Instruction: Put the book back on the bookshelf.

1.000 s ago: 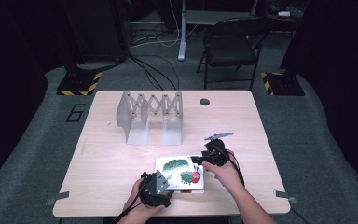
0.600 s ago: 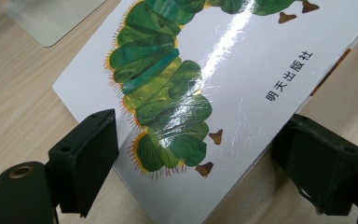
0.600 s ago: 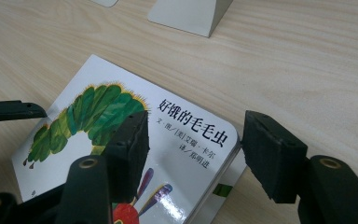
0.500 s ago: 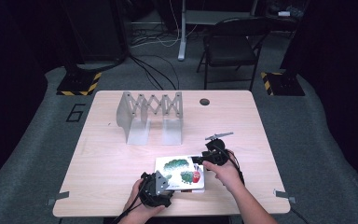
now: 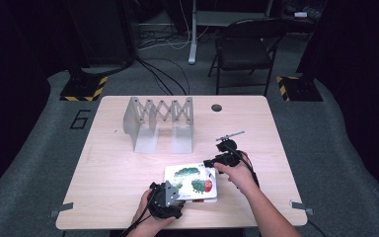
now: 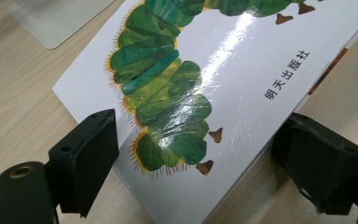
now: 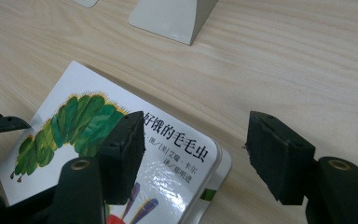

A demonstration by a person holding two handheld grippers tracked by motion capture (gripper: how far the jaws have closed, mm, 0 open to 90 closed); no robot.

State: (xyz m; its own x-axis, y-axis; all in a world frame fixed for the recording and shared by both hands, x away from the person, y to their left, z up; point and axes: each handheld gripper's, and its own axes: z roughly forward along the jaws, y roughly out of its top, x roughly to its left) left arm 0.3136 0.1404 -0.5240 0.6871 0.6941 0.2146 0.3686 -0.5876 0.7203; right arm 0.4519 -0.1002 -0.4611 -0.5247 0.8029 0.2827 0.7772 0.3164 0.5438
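in the high view, a light wooden table (image 5: 128, 182) sits in a dark room. a picture book (image 5: 191, 181) with a green caterpillar on its white cover lies flat near the person's edge of the table. the left gripper (image 5: 165, 199) is at the book's near left corner, held in the person's left hand (image 5: 150, 217). the right gripper (image 5: 225, 157) is at the book's far right corner, held in the right hand (image 5: 238, 174). past both grippers, farther up the table, stands a grey folding rack (image 5: 158, 121) with a zigzag bar across it. a small dark round hole (image 5: 216, 107) is in the table top beyond the right gripper. a black chair (image 5: 244, 49) and cables (image 5: 163, 74) are on the floor behind the table.

in the left gripper view, the two black jaws are wide apart. the book (image 6: 214, 84) lies between them, with one jaw at each side of its near corner. the jaws are not squeezing it. the green caterpillar picture (image 6: 168, 93) runs away from the gripper, up the cover. a clear flat piece (image 6: 56, 18) lies on the table, far ahead and to the left.

in the right gripper view, the jaws are also wide apart and hold nothing. the left jaw hangs over the book (image 7: 121, 168), and the right jaw is over bare wood just past the book's edge. black writing (image 7: 182, 140) on the cover shows between the jaws. a grey foot of the rack (image 7: 172, 16) is far ahead on the table.
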